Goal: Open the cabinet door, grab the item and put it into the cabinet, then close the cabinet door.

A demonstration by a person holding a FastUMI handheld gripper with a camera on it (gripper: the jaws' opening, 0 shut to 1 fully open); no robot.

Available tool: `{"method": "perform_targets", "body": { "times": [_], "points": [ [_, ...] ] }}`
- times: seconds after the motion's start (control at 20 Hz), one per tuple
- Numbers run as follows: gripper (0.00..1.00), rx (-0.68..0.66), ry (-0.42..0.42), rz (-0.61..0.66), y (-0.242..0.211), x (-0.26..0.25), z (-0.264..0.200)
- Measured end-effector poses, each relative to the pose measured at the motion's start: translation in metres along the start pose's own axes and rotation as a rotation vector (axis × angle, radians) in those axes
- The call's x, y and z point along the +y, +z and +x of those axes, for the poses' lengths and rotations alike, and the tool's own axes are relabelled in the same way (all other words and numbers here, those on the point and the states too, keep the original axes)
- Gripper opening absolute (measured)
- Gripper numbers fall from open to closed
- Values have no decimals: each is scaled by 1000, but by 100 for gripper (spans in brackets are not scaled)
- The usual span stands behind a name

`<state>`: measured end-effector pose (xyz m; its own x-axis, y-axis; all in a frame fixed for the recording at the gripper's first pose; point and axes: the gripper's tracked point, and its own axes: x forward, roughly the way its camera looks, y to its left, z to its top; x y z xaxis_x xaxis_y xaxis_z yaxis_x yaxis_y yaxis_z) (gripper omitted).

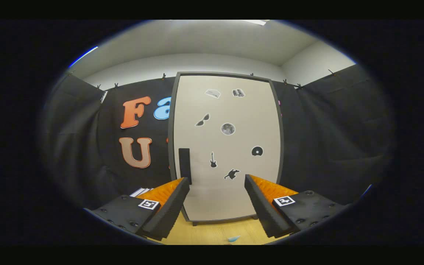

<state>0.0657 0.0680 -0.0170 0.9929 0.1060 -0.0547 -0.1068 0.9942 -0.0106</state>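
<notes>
The jaws stand wide apart and hold nothing; the gripper (217, 180) faces the cabinet door (230, 147), which occupies the centre of the frame and appears shut flush in its dark surround. A dark vertical handle (184, 163) sits on the lower left part of the door, just above the tip of the left finger and not between the fingers. The cabinet stands on a wooden table (212, 232), visible at bottom centre. A small pale blue object (234, 239), possibly the item to be stowed, lies on the table below and between the fingers; its identity cannot be confirmed. Judged step: approach for opening the door. The next move calls for shifting the gripper leftward so that the fingers straddle the handle, closing on it, then pulling outward.
</notes>
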Motion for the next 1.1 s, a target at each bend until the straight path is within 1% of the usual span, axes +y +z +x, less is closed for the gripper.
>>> {"method": "perform_targets", "body": {
  "times": [0.25,0.45,0.65,0.75,0.8,0.85,0.9,0.95,1.05,1.1],
  "points": [
    [97,29,47,-21,-10,36,55],
    [97,96,100,-15,-29,66,101],
    [96,145,71,-2,-47,65,141],
    [94,160,57,13,-53,62,157],
    [87,171,61,15,-56,63,163],
    [83,182,62,10,-59,62,165],
    [75,189,75,14,-61,65,169],
    [70,197,75,16,-63,65,170],
    [51,203,90,34,-64,69,171],
    [46,201,92,35,-64,69,171]
  ]
}}
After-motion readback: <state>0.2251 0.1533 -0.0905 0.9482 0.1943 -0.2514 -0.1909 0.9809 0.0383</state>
